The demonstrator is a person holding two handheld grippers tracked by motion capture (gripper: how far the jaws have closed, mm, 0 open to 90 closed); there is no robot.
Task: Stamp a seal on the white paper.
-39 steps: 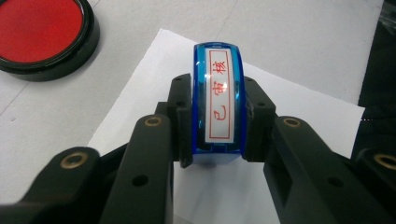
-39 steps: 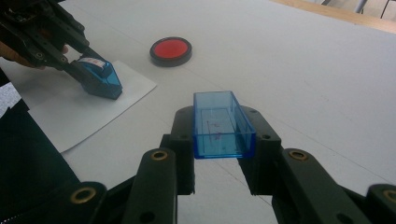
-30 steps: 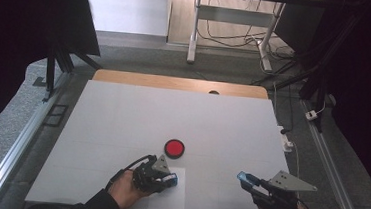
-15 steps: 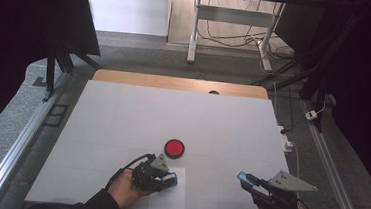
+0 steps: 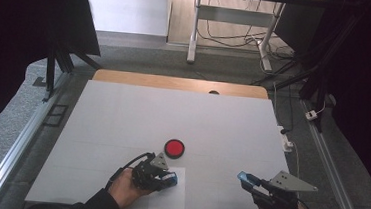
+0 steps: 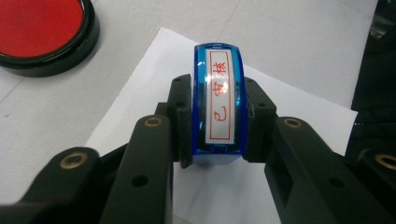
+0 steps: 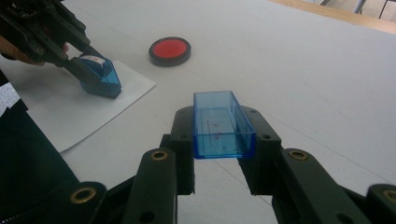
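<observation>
Glossy see-through blue plastic stamp [image 6: 218,100] between my left tongs' [image 6: 217,121] matt black plastic jaws, matt white paper sheet [image 6: 299,107] under it, glossy clear blue plastic cap [image 7: 222,125] in my right tongs [image 7: 223,140], brass-look rivets, smooth matt white table [image 5: 122,114].

The blue see-through stamp [image 6: 218,100] has a white label with red characters on top, and it's sitting base-down on the white paper sheet [image 5: 172,200]. Its blue cap [image 7: 221,126], an empty open box, is off and held up above the table, well apart from the stamp.
</observation>
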